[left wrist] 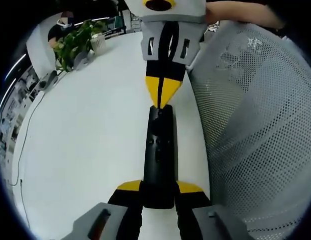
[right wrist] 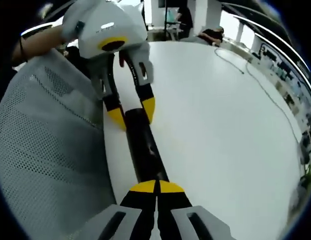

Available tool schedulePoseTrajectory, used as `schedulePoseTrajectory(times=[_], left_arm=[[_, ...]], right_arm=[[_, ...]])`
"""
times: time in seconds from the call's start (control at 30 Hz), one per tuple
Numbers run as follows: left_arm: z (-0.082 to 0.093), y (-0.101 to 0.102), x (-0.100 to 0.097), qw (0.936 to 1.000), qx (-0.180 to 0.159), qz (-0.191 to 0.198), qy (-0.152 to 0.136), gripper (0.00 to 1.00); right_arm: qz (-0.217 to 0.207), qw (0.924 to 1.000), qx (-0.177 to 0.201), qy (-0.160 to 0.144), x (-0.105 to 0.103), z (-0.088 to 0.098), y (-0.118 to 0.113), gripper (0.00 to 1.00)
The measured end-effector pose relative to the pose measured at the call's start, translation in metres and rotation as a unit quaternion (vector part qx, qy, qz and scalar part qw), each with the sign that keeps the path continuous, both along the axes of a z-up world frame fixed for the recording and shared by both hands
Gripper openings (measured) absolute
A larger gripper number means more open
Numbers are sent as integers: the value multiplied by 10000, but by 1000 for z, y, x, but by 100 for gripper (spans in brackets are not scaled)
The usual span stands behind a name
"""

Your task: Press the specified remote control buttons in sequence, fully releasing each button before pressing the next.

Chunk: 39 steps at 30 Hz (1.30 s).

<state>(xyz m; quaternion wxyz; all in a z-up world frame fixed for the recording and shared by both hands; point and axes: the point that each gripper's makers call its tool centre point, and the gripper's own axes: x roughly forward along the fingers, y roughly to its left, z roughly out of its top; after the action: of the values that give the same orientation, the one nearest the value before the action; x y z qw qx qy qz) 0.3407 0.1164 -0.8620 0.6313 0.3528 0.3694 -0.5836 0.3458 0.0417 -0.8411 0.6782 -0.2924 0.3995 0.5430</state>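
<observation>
Left gripper view: remote (left wrist: pixel 159 155) between left tool (left wrist: pixel 159 192) tips

One black remote control (left wrist: pixel 159 160) lies on one white table (left wrist: pixel 85 140). Two grippers meet at it: the left gripper (left wrist: pixel 159 192) and the right gripper (right wrist: pixel 156 187). One grey mesh chair back (left wrist: pixel 255 130) stands at the table's edge. One potted plant (left wrist: pixel 77 42) sits at the far corner. One thin cable (right wrist: pixel 255 75) trails along the far edge.
</observation>
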Motion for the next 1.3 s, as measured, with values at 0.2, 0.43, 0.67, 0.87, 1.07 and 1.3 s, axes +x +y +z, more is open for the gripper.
schedulePoseTrajectory(times=[0.2,0.43,0.67,0.87,1.07,1.3], left_arm=[[0,0,0,10000,-26,10,-4,25],[0,0,0,10000,-37,16,2,25],[0,0,0,10000,-74,26,12,25],[0,0,0,10000,-10,21,15,25],[0,0,0,10000,-80,38,6,25],[0,0,0,9999,-156,56,10,25]], right_arm=[[229,9994,-240,-75,-2,-9,-5,0],[444,9976,-500,-163,-2,-11,-3,0],[554,9958,-586,-436,-2,-12,-4,0],[186,9991,-295,-232,1,-10,-4,0],[335,9984,-327,-302,-1,-9,-2,0],[454,9983,-180,-323,-3,-6,9,0]])
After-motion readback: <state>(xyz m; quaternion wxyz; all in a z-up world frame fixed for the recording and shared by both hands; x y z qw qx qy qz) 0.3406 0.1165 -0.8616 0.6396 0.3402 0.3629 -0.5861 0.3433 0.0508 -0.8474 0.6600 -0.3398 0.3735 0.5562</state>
